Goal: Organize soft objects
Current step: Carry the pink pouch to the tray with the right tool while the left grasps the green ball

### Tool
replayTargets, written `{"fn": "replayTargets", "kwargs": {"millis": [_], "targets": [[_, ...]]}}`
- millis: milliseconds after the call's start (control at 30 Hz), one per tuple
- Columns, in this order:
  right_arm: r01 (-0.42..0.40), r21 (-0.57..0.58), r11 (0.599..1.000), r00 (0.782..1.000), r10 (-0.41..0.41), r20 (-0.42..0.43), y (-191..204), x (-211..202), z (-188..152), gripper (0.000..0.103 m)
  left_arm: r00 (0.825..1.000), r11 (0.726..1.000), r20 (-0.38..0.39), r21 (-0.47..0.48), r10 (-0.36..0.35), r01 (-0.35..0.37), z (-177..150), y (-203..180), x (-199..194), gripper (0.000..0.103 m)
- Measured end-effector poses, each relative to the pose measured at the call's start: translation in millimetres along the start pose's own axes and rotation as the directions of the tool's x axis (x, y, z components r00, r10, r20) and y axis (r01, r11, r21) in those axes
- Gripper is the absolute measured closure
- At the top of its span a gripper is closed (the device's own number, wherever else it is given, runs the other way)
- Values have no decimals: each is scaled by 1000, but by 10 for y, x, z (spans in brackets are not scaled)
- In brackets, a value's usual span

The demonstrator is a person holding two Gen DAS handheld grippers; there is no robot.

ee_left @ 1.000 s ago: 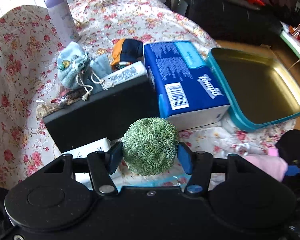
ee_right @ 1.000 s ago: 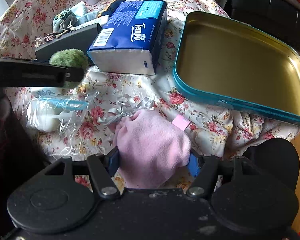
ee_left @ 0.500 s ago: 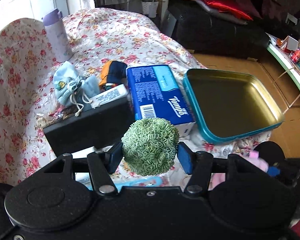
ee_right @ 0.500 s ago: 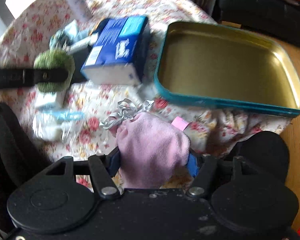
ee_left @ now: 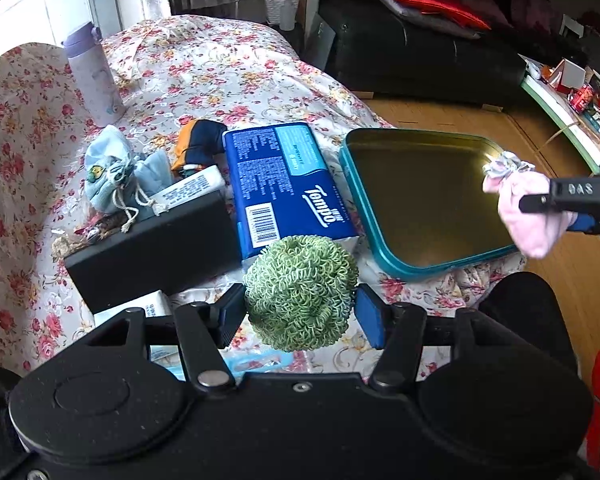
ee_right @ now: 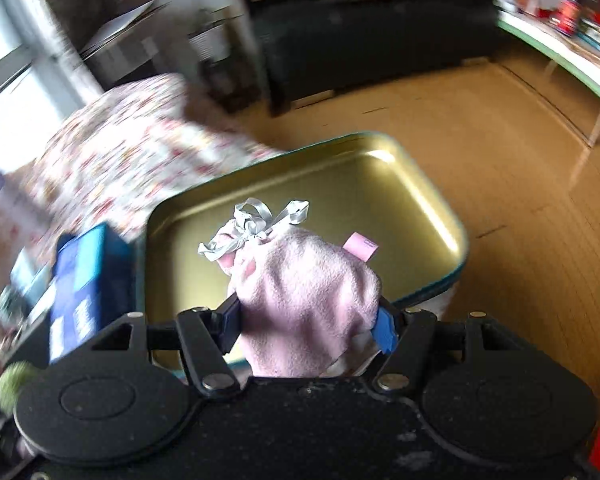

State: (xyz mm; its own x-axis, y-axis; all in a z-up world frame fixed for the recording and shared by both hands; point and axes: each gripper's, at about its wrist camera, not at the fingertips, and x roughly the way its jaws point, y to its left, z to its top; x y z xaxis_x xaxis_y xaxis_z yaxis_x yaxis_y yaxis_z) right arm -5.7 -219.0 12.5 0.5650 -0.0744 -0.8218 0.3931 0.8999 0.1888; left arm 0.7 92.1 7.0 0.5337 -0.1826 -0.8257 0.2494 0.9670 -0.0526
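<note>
My left gripper [ee_left: 300, 314] is shut on a green knitted ball [ee_left: 300, 292] and holds it above the flowered table, just in front of the blue tissue pack [ee_left: 284, 184]. My right gripper [ee_right: 308, 320] is shut on a pink fleece pouch [ee_right: 304, 296] tied with a silver ribbon and holds it over the near edge of the teal tin tray [ee_right: 456, 224]. In the left wrist view the pouch [ee_left: 528, 216] hangs over the right side of the tray [ee_left: 384, 256], which has a bare gold inside. A light blue drawstring pouch [ee_left: 108, 172] and an orange-navy soft item [ee_left: 198, 144] lie behind a black box [ee_left: 152, 248].
A lilac bottle [ee_left: 94, 80] stands at the back left of the table. A white box [ee_left: 148, 308] and a plastic bag lie by my left gripper. Wooden floor [ee_right: 520, 160] lies beyond the tray, with a black sofa [ee_left: 420, 60] behind.
My right gripper has lifted the pink pouch off the cloth and carried it up over the tray. My left gripper has risen and pulled back with the green ball.
</note>
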Motion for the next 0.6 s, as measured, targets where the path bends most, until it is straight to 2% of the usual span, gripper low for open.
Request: {"fn": "replayTargets", "kwargs": {"millis": [100,367,600], "targets": [[49,36,998,999,-50,21,-132,109,120,40,1000,1000,-4,15,-6,6,17,-66,18,47],[101,104,989,993,-107,51,-320,348,302,40,1000,998,-12,60,-15,15,139,-301,94,47],[95,123,988,995,-100,32,-364,430,312,40,997,994,-21,79,-70,71,424,-569,258,47]]}}
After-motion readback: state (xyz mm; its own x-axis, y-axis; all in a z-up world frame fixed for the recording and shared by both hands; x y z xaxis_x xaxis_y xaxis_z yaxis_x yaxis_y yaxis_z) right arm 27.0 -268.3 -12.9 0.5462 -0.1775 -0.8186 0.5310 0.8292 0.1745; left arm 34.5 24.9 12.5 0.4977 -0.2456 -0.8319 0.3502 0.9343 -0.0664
